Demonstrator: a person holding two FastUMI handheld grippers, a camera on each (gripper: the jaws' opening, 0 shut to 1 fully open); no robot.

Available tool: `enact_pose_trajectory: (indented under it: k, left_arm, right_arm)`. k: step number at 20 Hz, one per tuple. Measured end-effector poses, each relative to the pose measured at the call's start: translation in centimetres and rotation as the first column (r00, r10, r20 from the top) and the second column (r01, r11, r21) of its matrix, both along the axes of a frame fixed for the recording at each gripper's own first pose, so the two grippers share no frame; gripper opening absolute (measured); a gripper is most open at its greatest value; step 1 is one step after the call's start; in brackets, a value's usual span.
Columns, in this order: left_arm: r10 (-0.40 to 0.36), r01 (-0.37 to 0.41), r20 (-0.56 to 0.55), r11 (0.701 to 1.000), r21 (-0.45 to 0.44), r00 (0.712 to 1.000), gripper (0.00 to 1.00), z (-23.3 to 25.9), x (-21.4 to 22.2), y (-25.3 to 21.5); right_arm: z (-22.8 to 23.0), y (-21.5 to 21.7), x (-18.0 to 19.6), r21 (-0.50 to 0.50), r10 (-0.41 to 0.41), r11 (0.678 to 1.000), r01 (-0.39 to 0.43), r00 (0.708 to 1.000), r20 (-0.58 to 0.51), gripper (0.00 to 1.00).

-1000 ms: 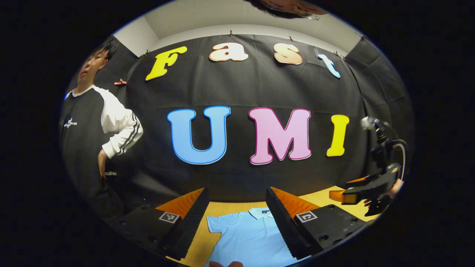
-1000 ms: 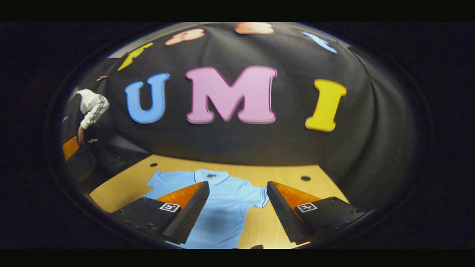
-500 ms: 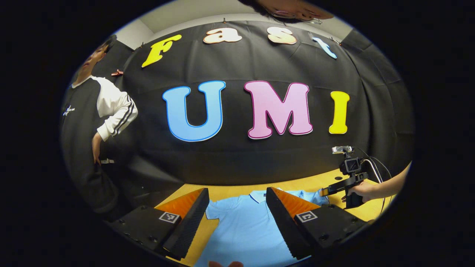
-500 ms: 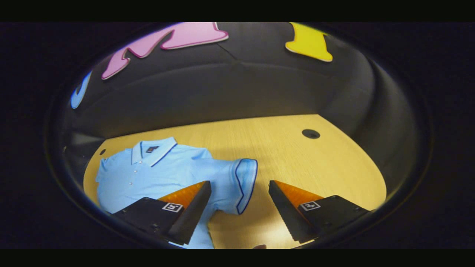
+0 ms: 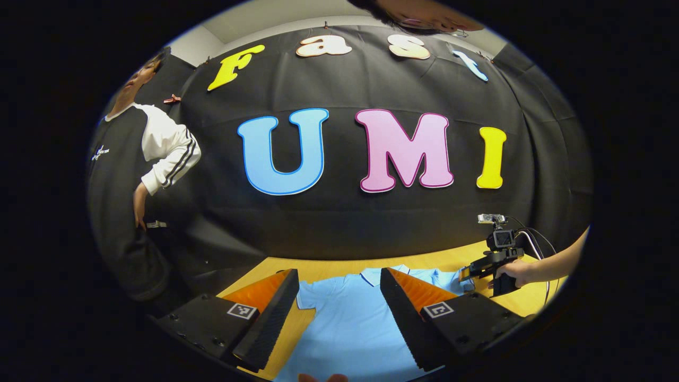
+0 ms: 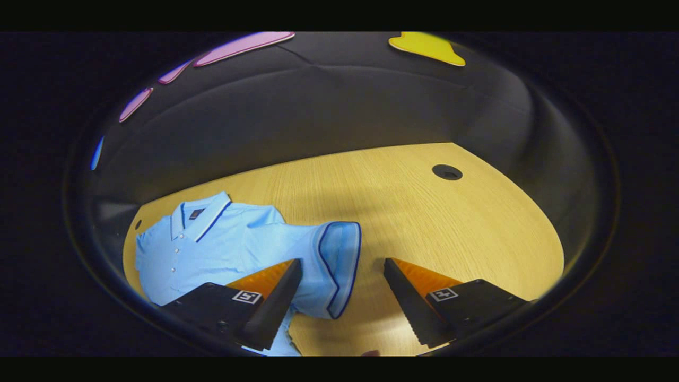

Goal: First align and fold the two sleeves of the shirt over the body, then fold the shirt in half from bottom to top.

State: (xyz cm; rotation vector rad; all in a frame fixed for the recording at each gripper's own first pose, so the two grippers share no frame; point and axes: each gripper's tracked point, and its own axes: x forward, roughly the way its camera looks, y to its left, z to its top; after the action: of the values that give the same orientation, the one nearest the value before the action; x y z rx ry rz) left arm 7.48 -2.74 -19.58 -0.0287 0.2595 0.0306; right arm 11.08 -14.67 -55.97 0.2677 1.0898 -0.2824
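Gaping wide and holding nothing, right gripper (image 6: pixel 342 268) poised above the sleeve (image 6: pixel 339 262) of the light blue shirt (image 6: pixel 223 249) lying flat on the wooden table (image 6: pixel 424 212), left gripper (image 5: pixel 339 278) equally wide over the shirt's body.

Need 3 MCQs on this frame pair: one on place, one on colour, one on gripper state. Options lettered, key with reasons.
1. Where does the shirt lie?
A. flat on the wooden table
B. hung on the booth wall
C. on the floor

2. What colour is the shirt?
A. white
B. light blue with dark trim
C. yellow

3. How does the right gripper stand at the sleeve?
A. shut on the sleeve
B. shut on the collar
C. open, with the sleeve end between its fingers

Key: A, the right gripper view shows it spread on the tabletop; B, the cloth is pale blue with dark edging on collar and cuff; C, a wide gap separates the fingers and neither presses the cloth.
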Motion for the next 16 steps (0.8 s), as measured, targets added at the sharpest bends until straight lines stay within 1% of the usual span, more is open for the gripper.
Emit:
enact_pose_trajectory:
  k: [3, 6, 8, 9, 10, 11, 12, 13, 14, 15, 16]
  left_arm:
    - [0.003, -0.003, -0.003, 1.0, 0.0, 1.0, 0.98, -0.1, 0.0, 0.1]
    - [0.011, -0.011, -0.001, 1.0, 0.001, 1.0, 0.98, -0.1, 0.0, 0.4]
    - [0.013, -0.013, -0.001, 1.0, 0.002, 1.0, 0.98, -0.1, 0.0, 0.5]
    - [0.015, -0.015, -0.001, 1.0, 0.003, 1.0, 0.98, -0.2, -0.1, 0.7]
    - [0.016, -0.016, -0.001, 1.0, 0.004, 1.0, 0.98, -0.1, -0.2, 0.8]
    - [0.019, -0.019, -0.001, 1.0, 0.007, 1.0, 0.98, -0.3, -0.2, 0.9]
    - [0.02, -0.02, -0.001, 1.0, 0.007, 1.0, 0.98, -0.2, -0.2, 1.1]
    - [0.022, -0.022, -0.001, 1.0, 0.007, 1.0, 0.98, -0.3, -0.3, 1.2]
    - [0.024, -0.024, -0.001, 1.0, 0.008, 1.0, 0.98, -0.3, -0.3, 1.3]
    - [0.025, -0.025, -0.002, 1.0, 0.009, 1.0, 0.98, -0.4, -0.3, 1.5]
    - [0.028, -0.028, -0.002, 1.0, 0.01, 1.0, 0.98, -0.3, -0.4, 1.6]
  right_arm:
    - [-0.4, 0.2, -0.1, -0.028, 0.016, 0.999, -0.017, 0.999, -0.033, 0.97]
    - [-0.6, 0.1, -0.1, -0.062, 0.045, 0.997, -0.047, 0.998, -0.044, 0.98]
    - [-0.9, 0.1, 0.0, -0.059, 0.032, 0.998, -0.035, 0.998, -0.048, 0.98]
    - [-0.8, 0.1, 0.1, -0.058, 0.026, 0.998, -0.028, 0.999, -0.048, 0.94]
    - [-0.8, 0.2, 0.0, -0.055, 0.028, 0.998, -0.031, 0.998, -0.055, 0.93]
    - [-0.8, 0.3, 0.0, -0.053, 0.028, 0.998, -0.031, 0.998, -0.061, 0.82]
    - [-0.8, 0.5, 0.1, -0.048, 0.031, 0.998, -0.034, 0.998, -0.063, 0.8]
    - [-0.9, 0.6, 0.1, -0.045, 0.03, 0.998, -0.033, 0.997, -0.067, 0.72]
    - [-1.0, 0.7, 0.4, -0.042, 0.03, 0.999, -0.033, 0.997, -0.067, 0.71]
    - [-1.0, 1.0, 0.5, -0.042, 0.026, 0.999, -0.029, 0.997, -0.068, 0.65]
    - [-1.1, 1.0, 0.6, -0.047, 0.026, 0.998, -0.03, 0.997, -0.072, 0.55]
